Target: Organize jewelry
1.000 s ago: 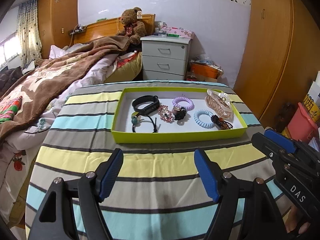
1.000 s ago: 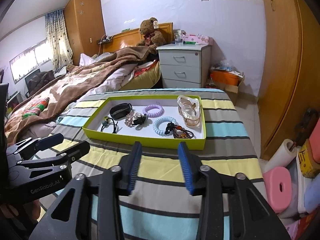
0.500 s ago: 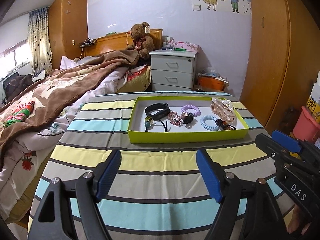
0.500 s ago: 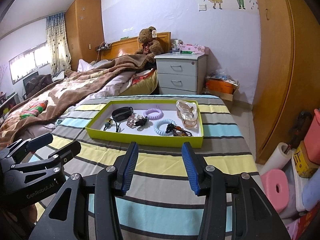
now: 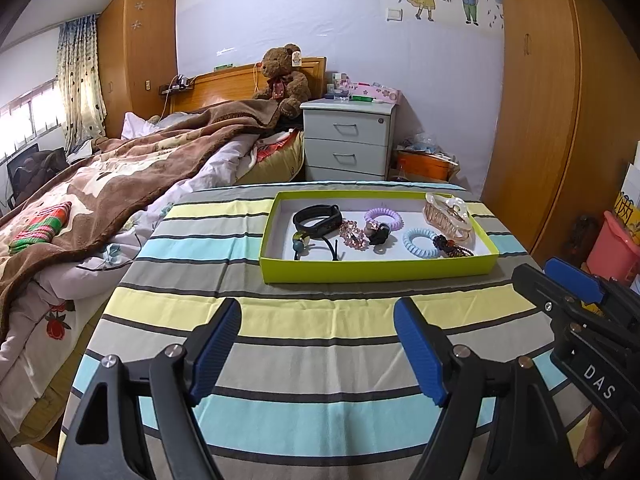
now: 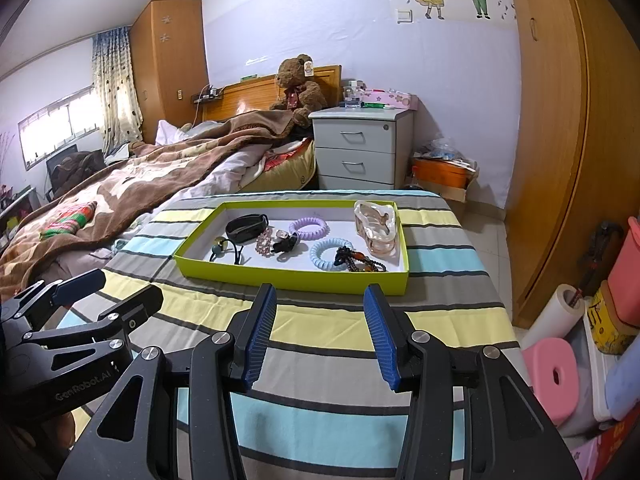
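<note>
A lime-green tray (image 5: 376, 270) (image 6: 292, 278) lies on the striped tablecloth and holds several pieces: a black band (image 5: 318, 218), a purple coil tie (image 5: 384, 218), a blue coil tie (image 5: 420, 242), a pink bead bracelet (image 5: 354, 236), a clear hair claw (image 5: 448, 212) and a dark bead bracelet (image 6: 360, 260). My left gripper (image 5: 318, 344) is open and empty, well short of the tray. My right gripper (image 6: 320, 328) is open and empty, close to the tray's near wall; it also shows at the right of the left wrist view (image 5: 560, 280).
A bed with a brown blanket (image 5: 120, 184) lies to the left of the table. A white nightstand (image 5: 348, 140) stands behind, a wooden wardrobe (image 6: 560, 160) to the right. A pink stool (image 6: 554, 376) and boxes sit on the floor at the right.
Both grippers have pulled back and risen from the tray, which now looks smaller and farther. Both stay open and empty.
</note>
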Action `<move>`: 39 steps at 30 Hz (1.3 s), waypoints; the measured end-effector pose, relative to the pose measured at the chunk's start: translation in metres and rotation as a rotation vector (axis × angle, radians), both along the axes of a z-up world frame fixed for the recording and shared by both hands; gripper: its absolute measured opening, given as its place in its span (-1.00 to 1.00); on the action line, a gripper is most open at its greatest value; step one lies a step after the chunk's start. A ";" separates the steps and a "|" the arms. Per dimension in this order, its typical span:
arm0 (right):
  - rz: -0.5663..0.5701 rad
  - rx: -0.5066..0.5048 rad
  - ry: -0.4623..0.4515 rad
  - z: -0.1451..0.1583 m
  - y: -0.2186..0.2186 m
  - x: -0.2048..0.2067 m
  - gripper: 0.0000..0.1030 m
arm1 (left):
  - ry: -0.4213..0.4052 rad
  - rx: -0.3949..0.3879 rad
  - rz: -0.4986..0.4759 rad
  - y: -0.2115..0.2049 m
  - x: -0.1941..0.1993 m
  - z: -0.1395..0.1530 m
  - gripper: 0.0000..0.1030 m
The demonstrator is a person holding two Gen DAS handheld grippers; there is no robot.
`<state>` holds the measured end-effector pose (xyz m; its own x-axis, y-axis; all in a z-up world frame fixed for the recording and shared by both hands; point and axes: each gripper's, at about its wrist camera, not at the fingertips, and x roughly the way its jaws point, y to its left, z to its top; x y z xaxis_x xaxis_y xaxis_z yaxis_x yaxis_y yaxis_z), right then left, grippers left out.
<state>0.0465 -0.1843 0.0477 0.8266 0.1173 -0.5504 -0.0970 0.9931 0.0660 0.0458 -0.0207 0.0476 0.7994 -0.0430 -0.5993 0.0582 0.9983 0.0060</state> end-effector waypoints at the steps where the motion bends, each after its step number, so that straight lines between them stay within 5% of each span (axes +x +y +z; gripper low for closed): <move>1: -0.001 0.000 0.001 0.000 0.000 0.000 -0.10 | 0.002 0.003 0.002 0.000 0.000 0.000 0.56; 15: -0.005 -0.009 0.007 0.000 0.002 0.002 -0.10 | 0.029 -0.052 -0.004 0.006 0.006 -0.002 0.69; 39: -0.004 -0.008 0.009 -0.003 0.004 0.005 -0.10 | 0.009 -0.007 0.030 0.005 0.005 -0.001 0.70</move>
<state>0.0518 -0.1800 0.0443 0.8220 0.1101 -0.5587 -0.0929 0.9939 0.0592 0.0511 -0.0153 0.0462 0.7948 -0.0230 -0.6064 0.0279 0.9996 -0.0014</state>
